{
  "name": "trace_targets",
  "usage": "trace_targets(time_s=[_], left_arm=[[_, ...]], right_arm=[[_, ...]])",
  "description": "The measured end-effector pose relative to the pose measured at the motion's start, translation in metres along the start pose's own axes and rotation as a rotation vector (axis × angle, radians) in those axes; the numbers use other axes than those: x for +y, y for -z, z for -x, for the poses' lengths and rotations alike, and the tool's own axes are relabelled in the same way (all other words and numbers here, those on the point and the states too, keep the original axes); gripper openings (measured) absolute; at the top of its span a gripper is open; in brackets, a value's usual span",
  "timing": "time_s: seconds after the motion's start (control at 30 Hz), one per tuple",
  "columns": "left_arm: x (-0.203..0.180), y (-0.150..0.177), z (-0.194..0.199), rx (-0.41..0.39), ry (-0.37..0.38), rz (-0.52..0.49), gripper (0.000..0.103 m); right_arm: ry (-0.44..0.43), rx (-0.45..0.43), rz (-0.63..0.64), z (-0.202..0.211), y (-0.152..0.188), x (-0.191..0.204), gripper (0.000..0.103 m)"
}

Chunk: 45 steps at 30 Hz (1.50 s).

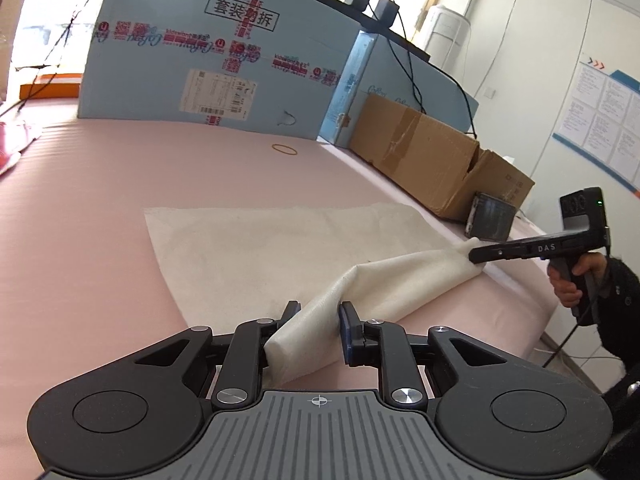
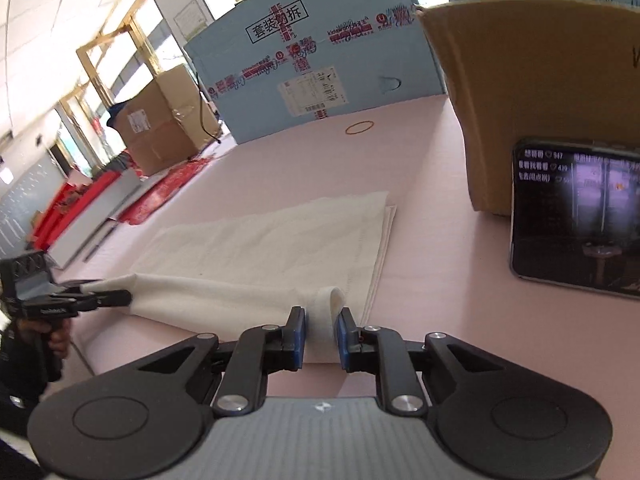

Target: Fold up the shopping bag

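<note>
- left gripper (image 1: pixel 318 312): fingers part way closed w/ a rolled-up bit of the shopping bag (image 1: pixel 256 248) pinched between them. the cloth fills the gap, so it's gripping the near edge on that side
- bag itself: plain off-white canvas, no print visible, lying mostly flat on the pink table (image 1: pixel 100 240). far part is smooth w/ faint creases; near edge is lifted off the table and curled over into a long soft roll running between the 2 grippers
- from the right wrist cam you can see the bag's side hem w/ a stitched line, and a 2nd layer peeking out just under the top one at that edge
- right gripper (image 2: pixel 321 330): blue pads squeezed narrow on a small loop of the bag's edge, prob the corner. holding it just above the table
- behind the bag, well apart: a rubber band (image 1: pixel 284 149) on the table, then a big light blue box (image 1: pixel 216 52) standing upright
- right side: brown cardboard box (image 1: pixel 432 152) and a phone (image 2: pixel 576 216) leaning against it, screen on, near the bag's right edge but not touching
</note>
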<state>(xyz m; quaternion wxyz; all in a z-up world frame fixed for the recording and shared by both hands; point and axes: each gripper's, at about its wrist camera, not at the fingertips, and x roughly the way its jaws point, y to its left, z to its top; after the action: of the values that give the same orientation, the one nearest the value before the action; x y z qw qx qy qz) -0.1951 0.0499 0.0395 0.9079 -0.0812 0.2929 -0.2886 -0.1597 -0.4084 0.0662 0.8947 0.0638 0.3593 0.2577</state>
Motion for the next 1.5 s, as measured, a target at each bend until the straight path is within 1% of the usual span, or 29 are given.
trace_targets(time_s=[0.07,0.17,0.2,0.23,0.27,0.33,0.4,0.43,0.47,0.53,0.57,0.6,0.63,0.67,0.73,0.77,0.83,0.9,0.97,1.03,1.1,1.13,1.17,1.23,1.27,1.33,1.4,1.47,1.5], left_arm=[[0.003,0.000,0.004,-0.016,-0.069,0.017,0.021],[0.002,0.003,0.010,-0.025,-0.174,-0.006,0.021],[-0.002,0.005,0.011,-0.023,-0.210,-0.035,0.021],[-0.009,0.007,0.012,-0.018,-0.286,-0.104,0.023],[-0.018,0.009,0.012,-0.016,-0.369,-0.182,0.031],[-0.028,0.011,0.014,-0.024,-0.470,-0.270,0.042],[-0.040,0.008,0.019,-0.074,-0.530,-0.324,0.054],[-0.049,0.006,0.025,-0.135,-0.548,-0.355,0.066],[-0.058,0.004,0.027,-0.188,-0.536,-0.376,0.069],[-0.074,0.000,0.029,-0.284,-0.501,-0.416,0.069],[-0.080,-0.001,0.024,-0.298,-0.460,-0.422,0.069],[-0.086,-0.001,0.017,-0.293,-0.419,-0.427,0.069],[-0.094,-0.001,0.004,-0.266,-0.357,-0.441,0.064],[-0.101,-0.001,-0.009,-0.238,-0.306,-0.457,0.052],[-0.108,0.002,-0.033,-0.140,-0.259,-0.504,0.040],[-0.108,0.004,-0.042,-0.092,-0.250,-0.516,0.038],[-0.105,0.007,-0.049,-0.047,-0.250,-0.510,0.039],[-0.101,0.006,-0.047,-0.047,-0.243,-0.465,0.039],[-0.099,0.011,-0.045,-0.058,-0.239,-0.459,0.039],[-0.098,0.012,-0.044,-0.064,-0.233,-0.447,0.039],[-0.095,0.012,-0.044,-0.063,-0.221,-0.428,0.039],[-0.093,0.012,-0.044,-0.063,-0.214,-0.419,0.039],[-0.092,0.011,-0.044,-0.063,-0.209,-0.408,0.040],[-0.090,0.010,-0.044,-0.065,-0.203,-0.392,0.041],[-0.090,0.011,-0.044,-0.066,-0.203,-0.387,0.042],[-0.089,0.011,-0.044,-0.068,-0.204,-0.382,0.043],[-0.089,0.010,-0.043,-0.068,-0.204,-0.378,0.043],[-0.088,0.010,-0.043,-0.068,-0.203,-0.373,0.043],[-0.087,0.009,-0.043,-0.067,-0.199,-0.363,0.043]], right_arm=[[0.087,-0.026,0.051,0.000,0.006,0.014,0.018],[0.212,-0.062,0.140,-0.004,0.015,0.032,0.018],[0.248,-0.073,0.170,-0.005,0.018,0.037,0.018],[0.280,-0.083,0.199,-0.006,0.021,0.041,0.018],[0.311,-0.092,0.234,-0.006,0.025,0.046,0.018],[0.352,-0.102,0.300,-0.009,0.031,0.054,0.018],[0.386,-0.108,0.370,-0.012,0.036,0.063,0.018],[0.403,-0.110,0.410,-0.014,0.039,0.068,0.017],[0.411,-0.112,0.432,-0.015,0.041,0.071,0.017],[0.416,-0.115,0.454,-0.016,0.043,0.074,0.017],[0.414,-0.115,0.456,-0.015,0.043,0.074,0.017],[0.408,-0.117,0.447,-0.014,0.042,0.074,0.017],[0.402,-0.118,0.438,-0.013,0.042,0.073,0.017],[0.399,-0.120,0.436,-0.012,0.043,0.072,0.017],[0.396,-0.124,0.436,-0.010,0.044,0.072,0.017],[0.396,-0.126,0.437,-0.010,0.044,0.072,0.017],[0.397,-0.132,0.435,-0.008,0.045,0.072,0.018],[0.403,-0.139,0.423,-0.007,0.044,0.069,0.023],[0.432,-0.155,0.384,-0.001,0.044,0.064,0.032],[0.462,-0.173,0.343,0.009,0.046,0.058,0.033],[0.480,-0.181,0.365,0.018,0.050,0.059,0.037],[0.488,-0.185,0.381,0.022,0.052,0.059,0.043],[0.495,-0.181,0.417,0.025,0.055,0.062,0.051],[0.505,-0.156,0.520,0.025,0.061,0.072,0.057],[0.509,-0.133,0.582,0.022,0.063,0.078,0.058],[0.511,-0.081,0.735,0.010,0.068,0.090,0.058],[0.528,-0.060,0.916,-0.006,0.071,0.104,0.058],[0.525,-0.048,1.066,-0.019,0.072,0.117,0.051],[0.506,-0.036,1.157,-0.027,0.072,0.125,0.048]])
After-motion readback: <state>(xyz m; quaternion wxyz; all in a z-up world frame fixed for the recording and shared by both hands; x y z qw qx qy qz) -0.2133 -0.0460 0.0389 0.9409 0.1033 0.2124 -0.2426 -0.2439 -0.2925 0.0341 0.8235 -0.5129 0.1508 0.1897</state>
